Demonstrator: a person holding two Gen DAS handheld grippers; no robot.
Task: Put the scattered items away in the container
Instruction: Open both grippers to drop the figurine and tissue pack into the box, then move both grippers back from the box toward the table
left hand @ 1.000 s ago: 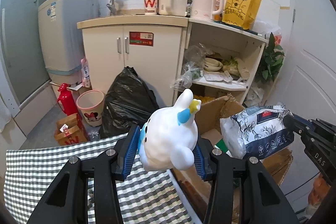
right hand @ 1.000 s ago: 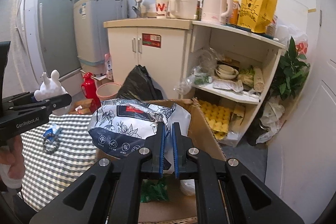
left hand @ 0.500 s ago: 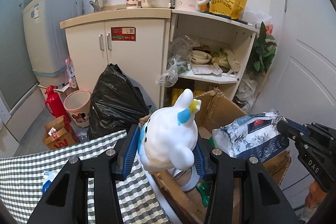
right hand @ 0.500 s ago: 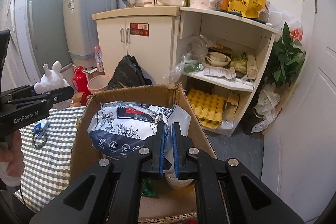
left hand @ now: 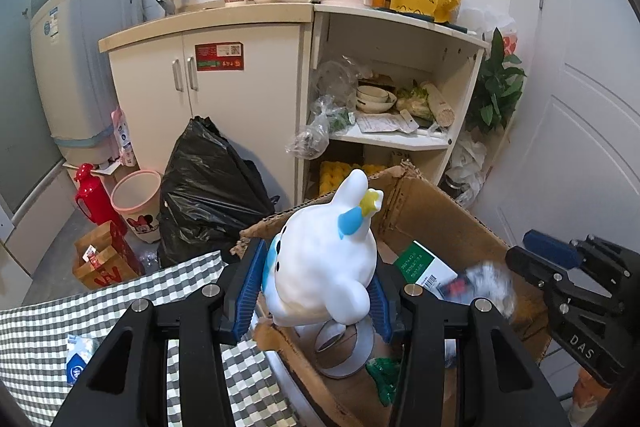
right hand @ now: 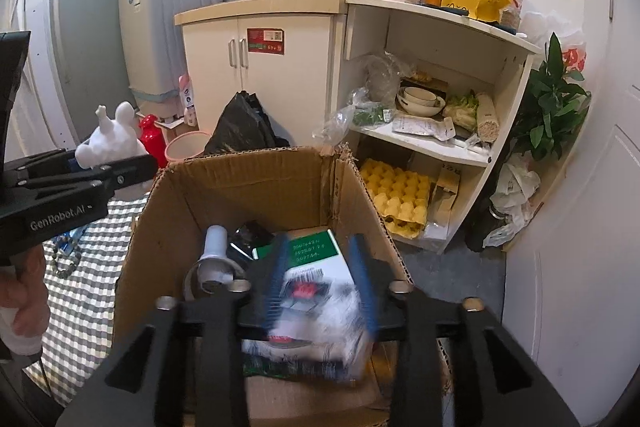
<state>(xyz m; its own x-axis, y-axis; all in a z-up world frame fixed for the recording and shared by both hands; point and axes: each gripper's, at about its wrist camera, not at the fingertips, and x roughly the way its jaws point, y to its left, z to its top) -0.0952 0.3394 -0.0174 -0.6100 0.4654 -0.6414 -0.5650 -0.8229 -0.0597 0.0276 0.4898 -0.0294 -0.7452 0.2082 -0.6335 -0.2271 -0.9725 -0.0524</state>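
Spread right tongs above cardboard box, blurred floral packet (mid-air) between.

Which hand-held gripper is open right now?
The right hand-held gripper, over the cardboard box, with the floral packet free below. The left hand-held gripper clamps the white toy.

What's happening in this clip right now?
A person with a gripper in each hand is tidying items into a cardboard box. The right gripper is open above the box, and the floral-print packet, blurred, is dropping in. The left gripper is clamped on a white rabbit figurine, held over the box's near edge beside the checked tablecloth. A tape roll and green-labelled package already lie inside.
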